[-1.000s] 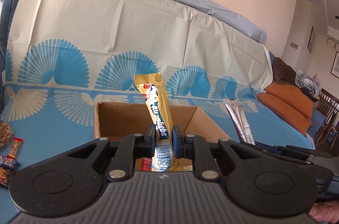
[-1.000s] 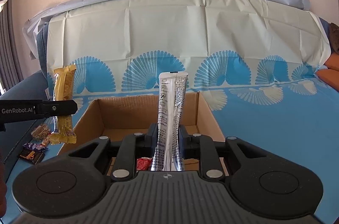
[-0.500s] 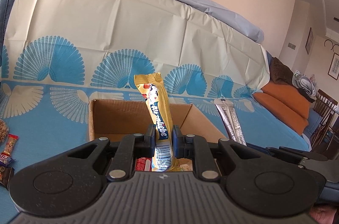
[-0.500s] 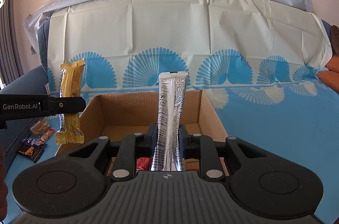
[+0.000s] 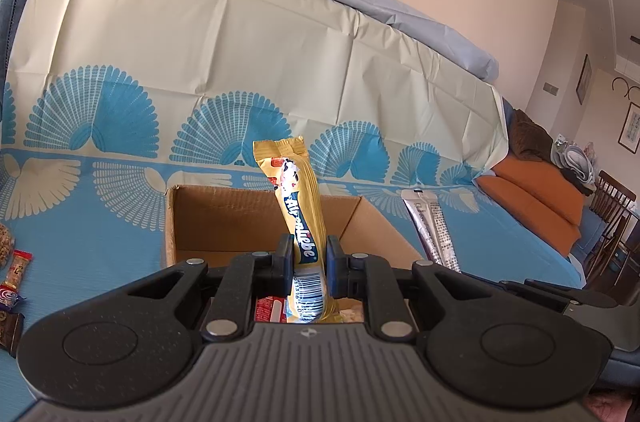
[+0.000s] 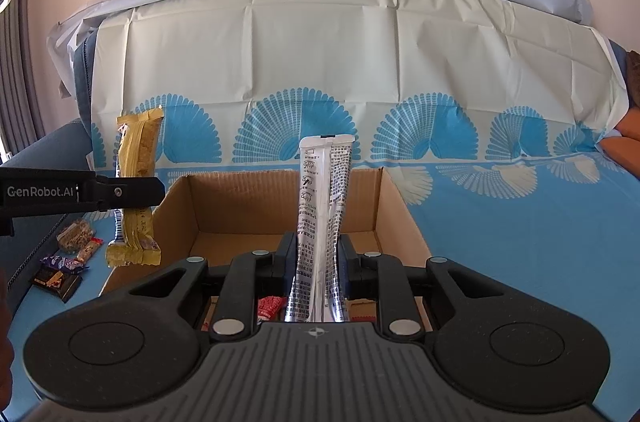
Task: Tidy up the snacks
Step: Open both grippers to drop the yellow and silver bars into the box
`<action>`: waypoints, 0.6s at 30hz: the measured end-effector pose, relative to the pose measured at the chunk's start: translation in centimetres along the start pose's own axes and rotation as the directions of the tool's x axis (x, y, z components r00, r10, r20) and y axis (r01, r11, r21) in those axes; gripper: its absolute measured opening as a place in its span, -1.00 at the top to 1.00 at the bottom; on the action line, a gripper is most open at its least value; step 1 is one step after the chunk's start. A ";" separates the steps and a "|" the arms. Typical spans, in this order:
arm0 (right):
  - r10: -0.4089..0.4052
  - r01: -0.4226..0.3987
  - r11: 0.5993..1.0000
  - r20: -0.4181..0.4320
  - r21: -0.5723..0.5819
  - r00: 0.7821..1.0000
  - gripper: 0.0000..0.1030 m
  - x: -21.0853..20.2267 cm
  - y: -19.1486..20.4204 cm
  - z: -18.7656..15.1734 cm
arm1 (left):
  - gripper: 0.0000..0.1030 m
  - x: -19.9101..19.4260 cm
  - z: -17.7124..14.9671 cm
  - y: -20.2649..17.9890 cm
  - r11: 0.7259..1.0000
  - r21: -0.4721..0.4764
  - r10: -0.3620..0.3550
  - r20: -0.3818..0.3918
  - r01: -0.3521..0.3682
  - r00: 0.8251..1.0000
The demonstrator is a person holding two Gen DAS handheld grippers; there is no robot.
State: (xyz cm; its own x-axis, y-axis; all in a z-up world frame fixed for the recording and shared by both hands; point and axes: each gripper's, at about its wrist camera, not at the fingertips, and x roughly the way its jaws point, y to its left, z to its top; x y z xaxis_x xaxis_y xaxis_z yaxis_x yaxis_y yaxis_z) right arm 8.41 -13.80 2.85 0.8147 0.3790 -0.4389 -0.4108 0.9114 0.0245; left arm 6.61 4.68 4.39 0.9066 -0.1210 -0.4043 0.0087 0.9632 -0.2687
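Note:
My left gripper point(image 5: 306, 258) is shut on a gold Alpenliebe bar point(image 5: 294, 198), which stands upright above the near part of an open cardboard box point(image 5: 224, 218). In the right wrist view, my right gripper point(image 6: 318, 258) is shut on a tall silver snack packet point(image 6: 324, 206), also upright over the box point(image 6: 248, 198). That view shows the left gripper point(image 6: 136, 190) from the side, clamping the gold bar point(image 6: 138, 158) just left of the box's left wall. The silver packet point(image 5: 432, 230) appears past the box's right wall in the left wrist view. A red wrapper point(image 6: 270, 306) lies inside the box.
Several loose snacks point(image 6: 68, 254) lie on the blue patterned cloth point(image 6: 500, 222) left of the box. The cloth runs up over a sofa back point(image 6: 320, 42). Orange cushions point(image 5: 532, 190) and a wooden chair point(image 5: 612, 198) stand far right.
Both hands have kept almost still, and each gripper keeps its hold on its snack.

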 end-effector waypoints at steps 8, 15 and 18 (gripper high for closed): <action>-0.002 0.002 1.000 -0.022 -0.023 1.000 0.25 0.3 0.4 -0.2 | 0.34 0.3 -0.2 -0.1 1.000 -0.023 -0.002 -0.022 0.001 1.000; -0.034 0.033 0.998 -0.020 -0.046 0.999 0.09 0.4 0.9 -0.2 | 0.30 0.2 0.0 0.2 0.999 -0.033 0.010 -0.019 -0.010 1.000; -0.042 0.041 0.998 -0.015 -0.047 0.999 0.09 0.4 1.3 -0.3 | 0.30 -0.2 0.1 0.6 0.999 -0.034 0.019 -0.014 -0.020 1.000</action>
State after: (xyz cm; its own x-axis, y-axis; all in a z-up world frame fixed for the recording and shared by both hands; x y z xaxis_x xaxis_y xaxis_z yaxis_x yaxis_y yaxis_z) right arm 8.11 -12.52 2.47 0.8252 0.3379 -0.4526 -0.3956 0.9177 -0.0361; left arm 6.47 5.32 4.42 0.9005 -0.1060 -0.4218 -0.0234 0.9566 -0.2905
